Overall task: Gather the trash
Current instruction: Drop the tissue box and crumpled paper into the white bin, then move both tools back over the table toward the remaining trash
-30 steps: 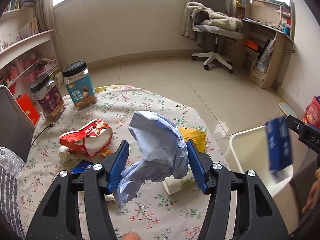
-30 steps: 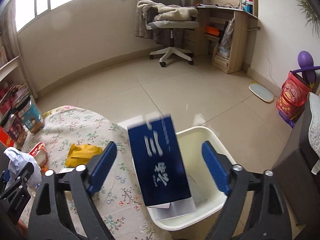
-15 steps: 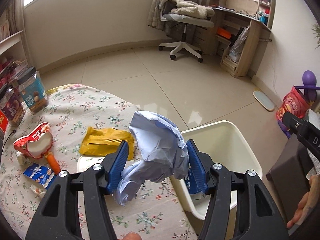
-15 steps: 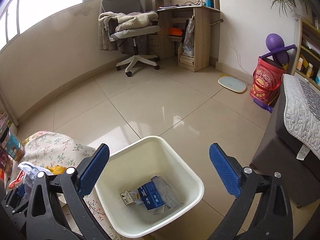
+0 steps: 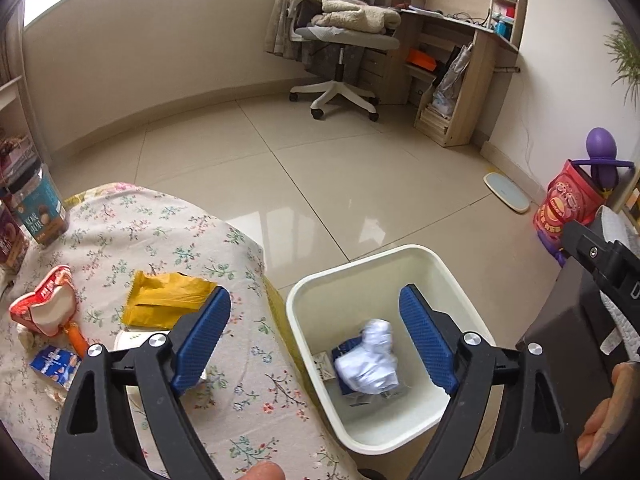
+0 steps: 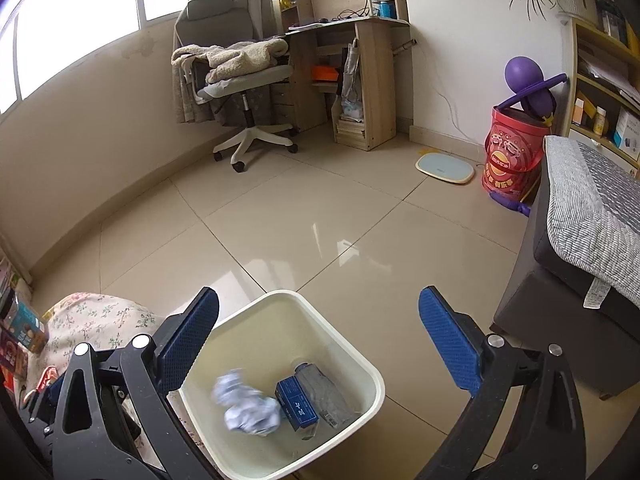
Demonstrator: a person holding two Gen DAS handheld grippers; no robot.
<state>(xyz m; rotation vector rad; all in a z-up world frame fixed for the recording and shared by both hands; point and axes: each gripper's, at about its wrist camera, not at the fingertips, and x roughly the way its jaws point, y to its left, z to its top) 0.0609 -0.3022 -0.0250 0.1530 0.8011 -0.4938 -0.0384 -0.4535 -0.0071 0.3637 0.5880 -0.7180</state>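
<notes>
A white trash bin (image 5: 352, 268) (image 6: 280, 300) stands on the floor beside the table. A crumpled pale blue paper wad (image 5: 370, 358) (image 6: 248, 406) lies blurred inside it, next to a dark blue box (image 6: 298, 402). My left gripper (image 5: 316, 338) is open and empty above the bin's left rim. My right gripper (image 6: 320, 338) is open and empty above the bin. On the floral tablecloth (image 5: 160, 220) lie a yellow wrapper (image 5: 164, 298), a red and white snack bag (image 5: 46, 304) and a small blue packet (image 5: 56, 362).
Two jars (image 5: 38, 210) stand at the table's far left. An office chair (image 6: 240, 80) and a wooden desk (image 6: 352, 60) are at the back wall. A dark ottoman (image 6: 580, 280), a red toy bucket (image 6: 516, 152) and a scale (image 6: 444, 168) are on the right.
My left gripper swung over the bin, opened and dropped the pale blue paper wad in. Before that my right gripper dropped the dark blue box in and stayed open.
</notes>
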